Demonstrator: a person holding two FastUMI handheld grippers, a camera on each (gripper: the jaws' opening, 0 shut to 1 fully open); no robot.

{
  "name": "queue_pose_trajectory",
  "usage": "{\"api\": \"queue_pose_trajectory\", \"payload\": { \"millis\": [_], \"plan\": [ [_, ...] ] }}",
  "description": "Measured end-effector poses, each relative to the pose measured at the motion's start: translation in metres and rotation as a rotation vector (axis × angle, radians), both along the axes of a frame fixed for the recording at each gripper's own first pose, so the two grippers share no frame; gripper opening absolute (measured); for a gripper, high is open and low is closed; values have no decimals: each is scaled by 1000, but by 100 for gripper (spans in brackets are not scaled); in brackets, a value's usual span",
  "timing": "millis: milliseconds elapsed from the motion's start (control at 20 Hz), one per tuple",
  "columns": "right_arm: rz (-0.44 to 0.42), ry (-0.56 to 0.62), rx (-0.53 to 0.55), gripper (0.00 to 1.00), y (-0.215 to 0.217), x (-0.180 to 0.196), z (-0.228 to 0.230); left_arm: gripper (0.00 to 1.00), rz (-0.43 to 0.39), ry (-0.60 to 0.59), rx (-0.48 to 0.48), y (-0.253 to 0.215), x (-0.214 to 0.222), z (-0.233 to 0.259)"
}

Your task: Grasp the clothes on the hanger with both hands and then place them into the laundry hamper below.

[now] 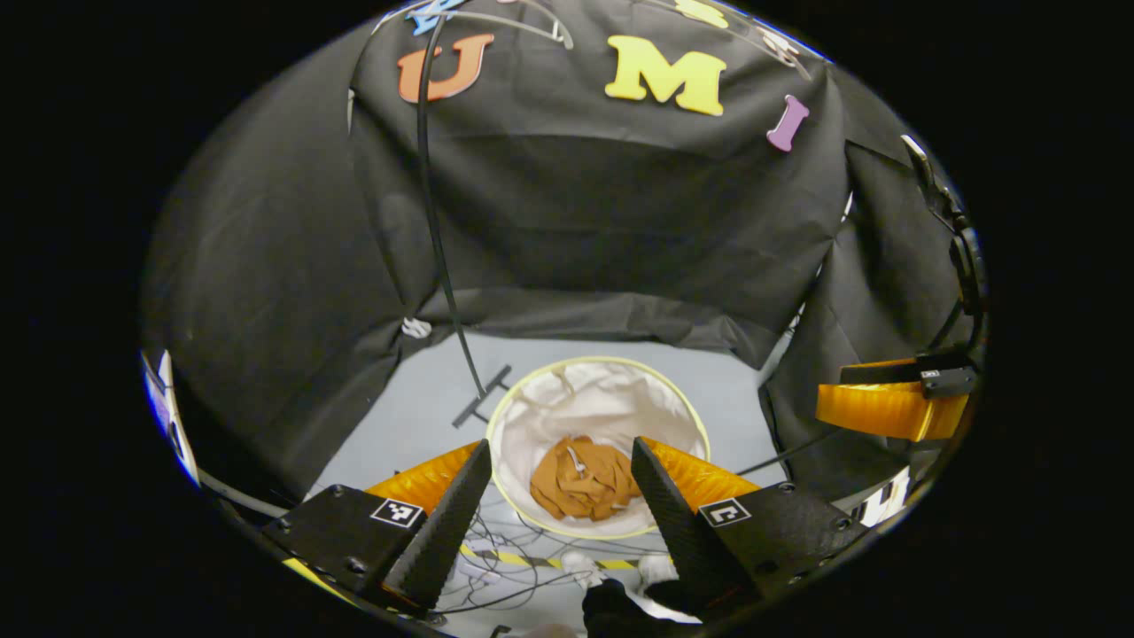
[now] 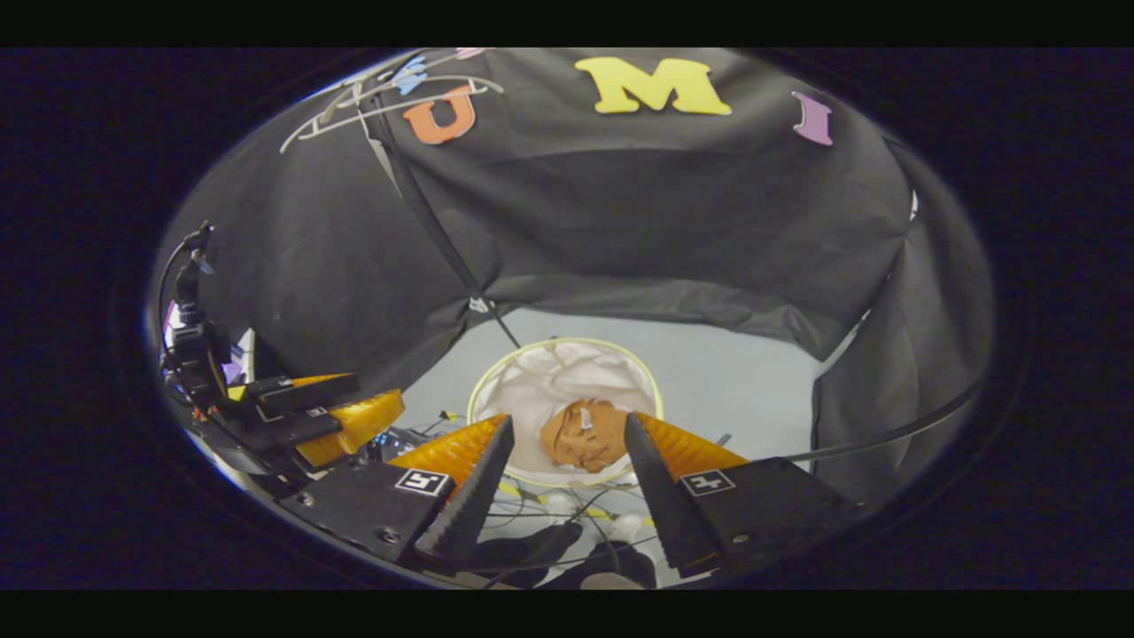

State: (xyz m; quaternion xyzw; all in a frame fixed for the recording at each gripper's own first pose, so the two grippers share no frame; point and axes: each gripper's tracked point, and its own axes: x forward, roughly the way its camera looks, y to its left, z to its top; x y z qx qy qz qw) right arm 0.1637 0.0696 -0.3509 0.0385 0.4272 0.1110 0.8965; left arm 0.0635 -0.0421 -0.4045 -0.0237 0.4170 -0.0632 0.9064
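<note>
1. left gripper view: looking down past the left gripper (image 1: 560,496), jaws spread wide with nothing between them. below, a round white laundry hamper (image 1: 523,416) standing on the grey floor (image 1: 407,416) near the foot of the black cloth wall. inside it, toward the near rim, a crumpled orange-brown garment (image 1: 583,480). at the upper edge, a pale wire hanger (image 1: 523,25), bare, with a thin dark rod (image 1: 436,230) running down to a small cross-shaped foot just beside the hamper's left rim. at the right edge, the right gripper (image 1: 895,403), seen side on, too foreshortened to judge its opening here. loose cables (image 1: 514,567) on the floor at the near edge.

2. right gripper view: right gripper (image 2: 567,483) also held above the hamper (image 2: 523,381), jaws parted wide and empty. same garment (image 2: 585,434) bunched inside, near the front rim. left gripper (image 2: 301,412) at the left edge, well apart from the hamper. bare hanger (image 2: 381,102) up in the top left corner.

3. judgement: placing step looks complete, garment resting in the hamper and both grippers free of it. next move likely just a withdrawal upward and back, keeping clear of the rod and the hamper rim.
</note>
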Motion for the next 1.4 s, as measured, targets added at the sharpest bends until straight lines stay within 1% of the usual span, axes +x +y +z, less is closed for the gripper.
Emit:
{"api": "queue_pose_trajectory", "payload": {
  "millis": [50,100,150,200,250,300,350,400,450,550,600,650,700,750,800,900,1000,1100,1150,1200,1400],
  "plan": [
    [-3,-44,-2,81,-6,-2,19,97,2,-49,0,-4,6,19],
    [-7,-95,1,81,-13,-2,41,97,1,-98,5,-7,12,40],
    [-14,-149,1,81,-18,-3,64,100,1,-149,16,-11,14,65],
    [-20,-201,0,81,-23,0,79,97,-3,-195,28,-15,15,85],
    [-22,-253,9,81,-29,-4,101,97,-4,-248,40,-23,14,110],
    [-27,-307,26,81,-36,-14,126,97,-10,-301,47,-34,14,132],
    [-32,-357,41,80,-45,-25,146,94,-13,-347,50,-47,10,154],
    [-32,-406,56,81,-55,-36,165,97,-19,-394,52,-58,4,179],
    [-35,-453,66,83,-65,-46,182,97,-24,-440,53,-72,-2,203],
    [-36,-545,81,84,-87,-72,212,100,-28,-515,65,-86,-26,252],
    [-40,-584,88,89,-101,-87,228,96,-24,-550,68,-93,-40,273],
    [-45,-610,95,94,-111,-99,238,98,-19,-574,65,-99,-50,289],
    [-62,-646,88,99,-126,-123,251,99,-11,-590,65,-103,-61,302],
    [-78,-688,78,99,-152,-144,267,96,-3,-604,71,-104,-70,315],
    [-87,-720,89,99,-166,-161,283,96,4,-625,85,-105,-80,329],
    [-109,-773,130,99,-177,-182,308,99,19,-644,110,-101,-98,352],
    [-122,-810,139,99,-184,-196,322,98,33,-660,120,-94,-112,369],
    [-133,-841,131,99,-189,-207,331,99,42,-684,127,-90,-123,386],
    [-140,-854,125,99,-191,-212,336,96,44,-700,127,-88,-130,394],
    [-150,-864,123,99,-191,-216,340,96,46,-713,124,-85,-136,401],
    [-193,-879,106,99,-185,-233,346,98,72,-754,116,-64,-153,414]
  ]
}}
